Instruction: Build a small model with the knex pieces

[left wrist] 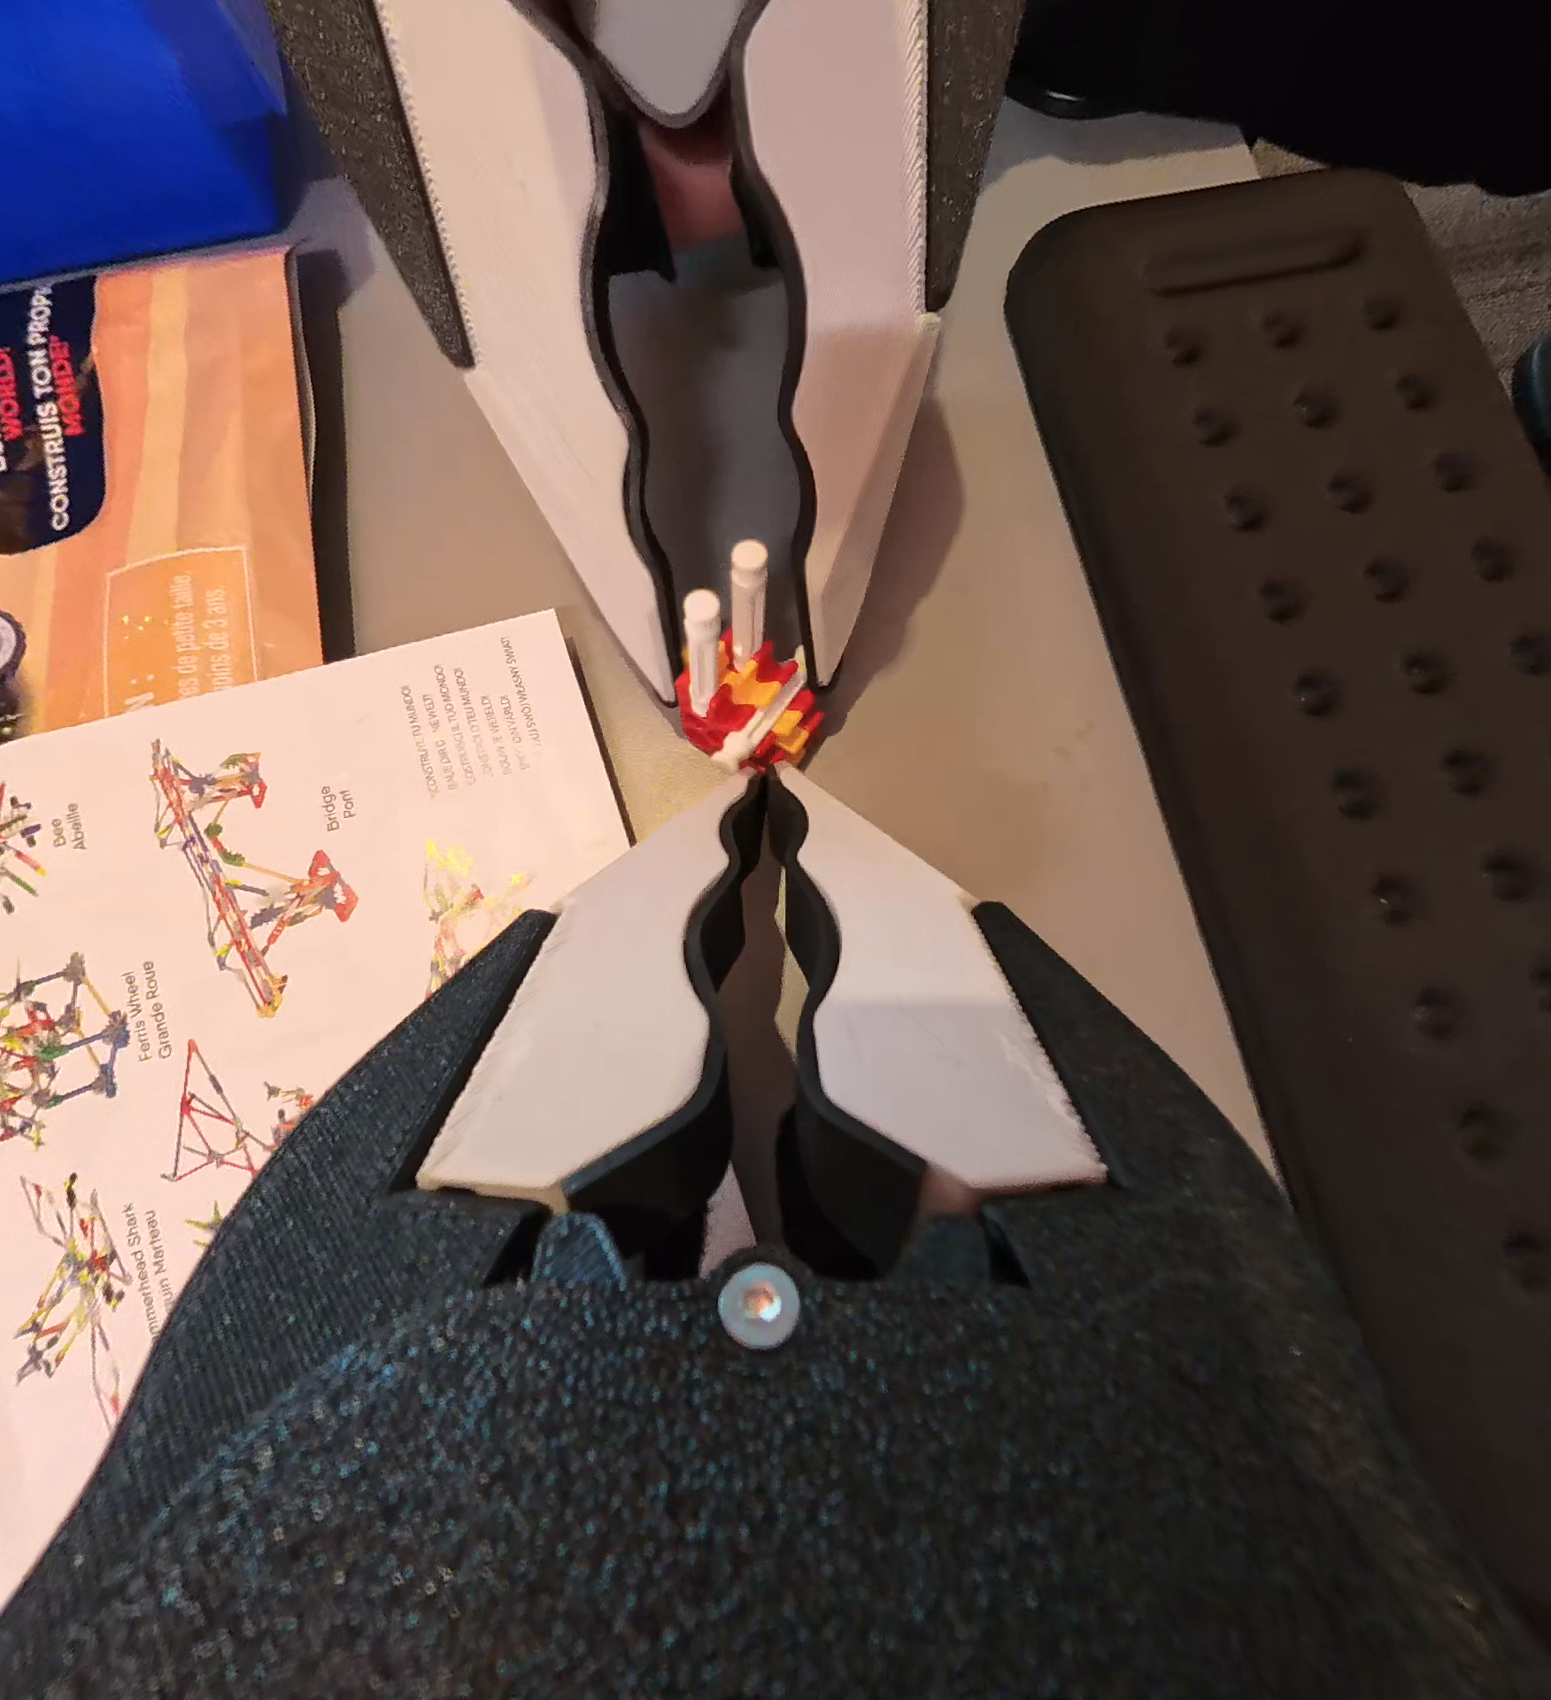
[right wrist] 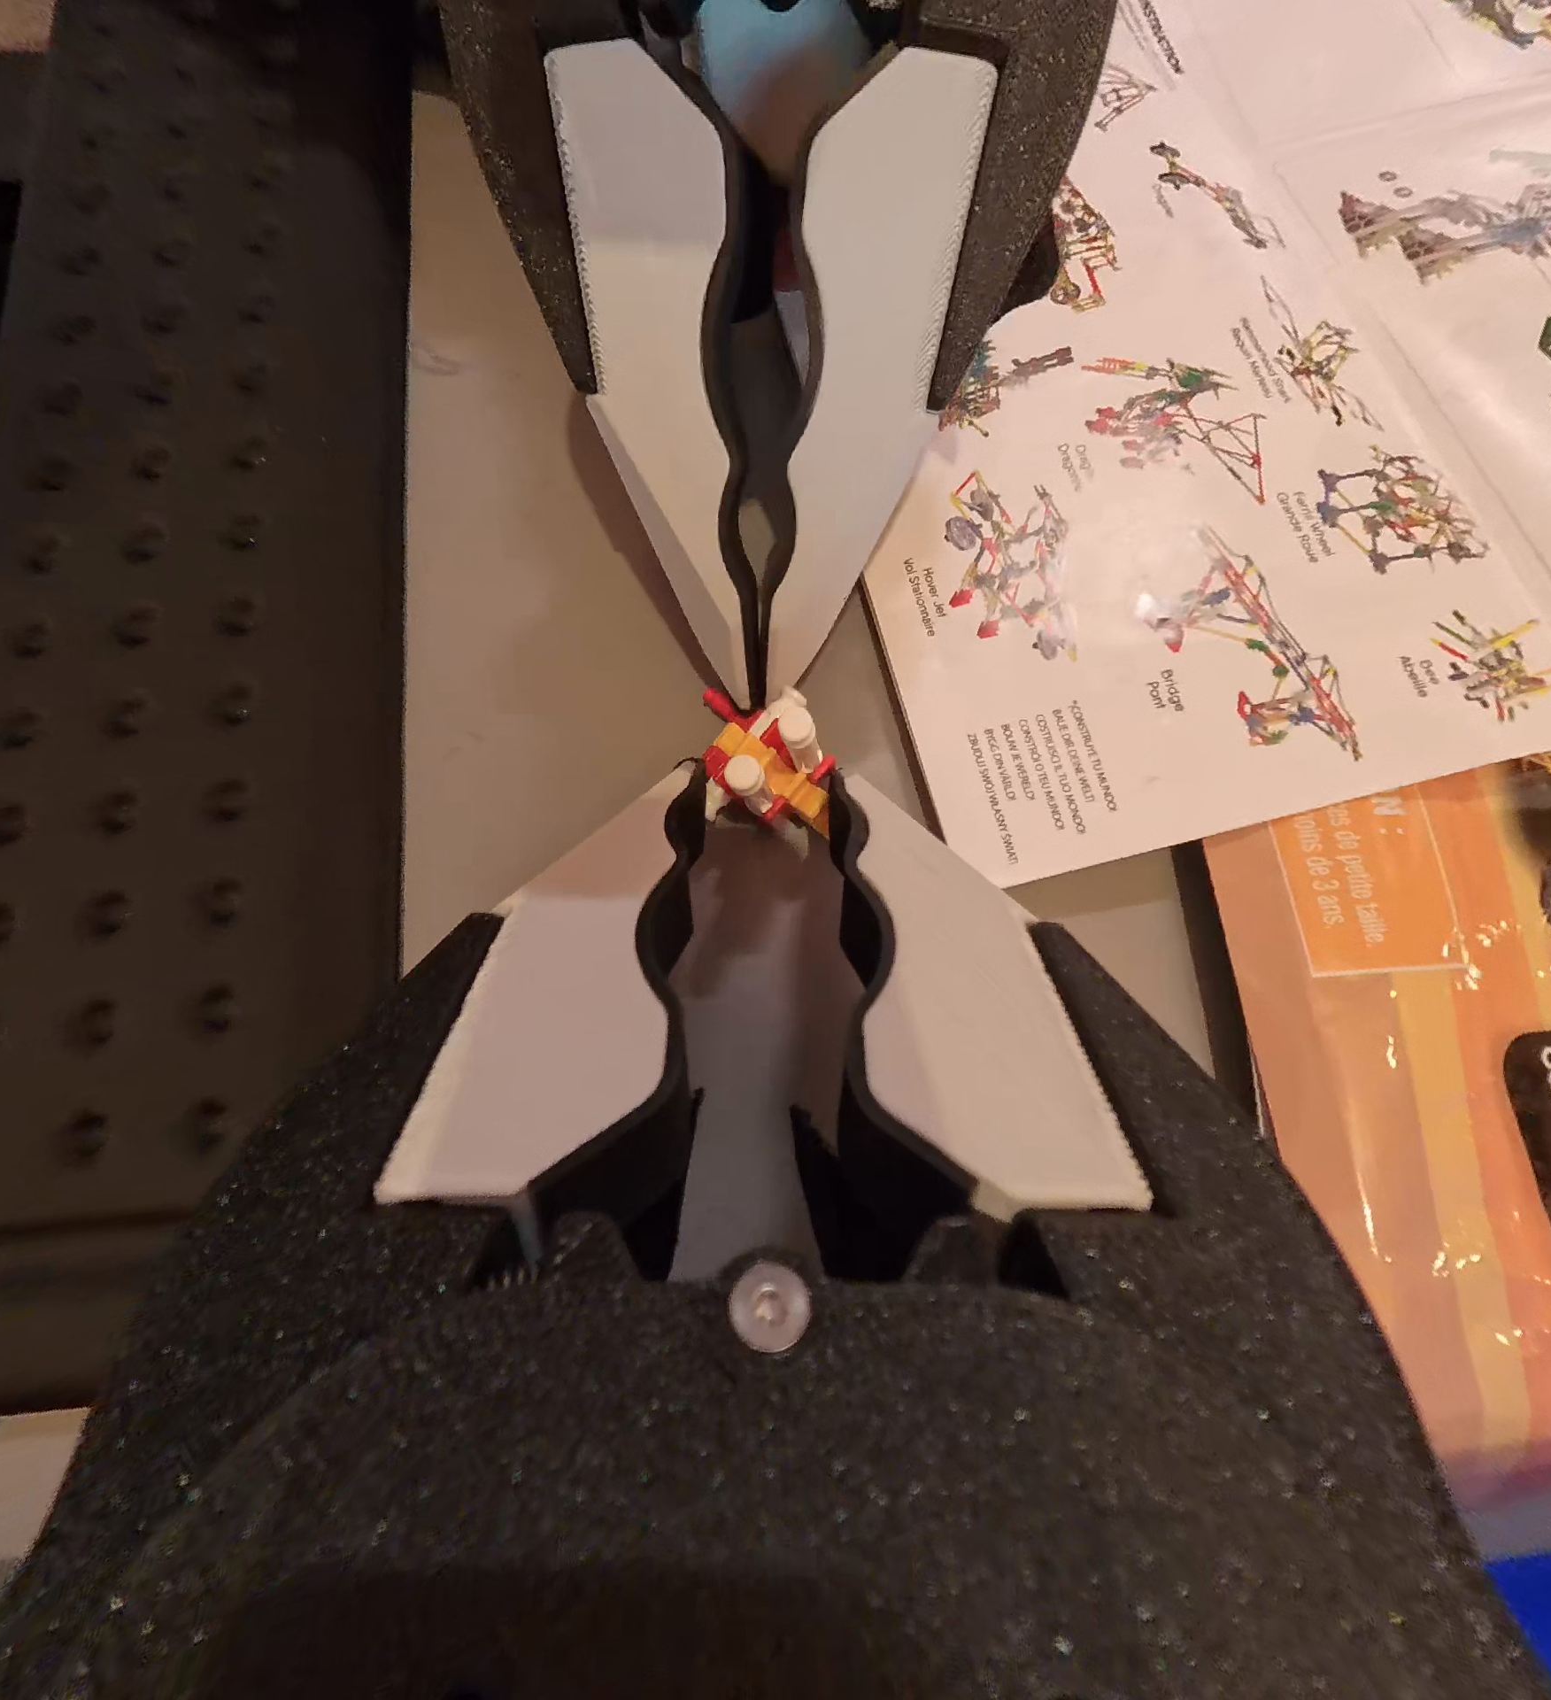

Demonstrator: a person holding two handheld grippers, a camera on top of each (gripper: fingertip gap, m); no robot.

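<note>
i had the two grippers tip to tip over the pale beige tabletop (left wrist: 983, 828), the small red, yellow and white plastic construction-toy cluster (left wrist: 752, 710) pinched between them. my left gripper (left wrist: 764, 782) met it from the near side in its own view, jaws nearly together on one edge; my right gripper (right wrist: 763, 791) straddled the opposite side, jaws wider. the white printed instruction sheet (left wrist: 202, 920) lay on the table to my left gripper's left, overlapping the orange cardboard toy box (left wrist: 192, 478) behind it. the black dimpled rubbery mat (left wrist: 1360, 736) lay to that gripper's right.
</note>
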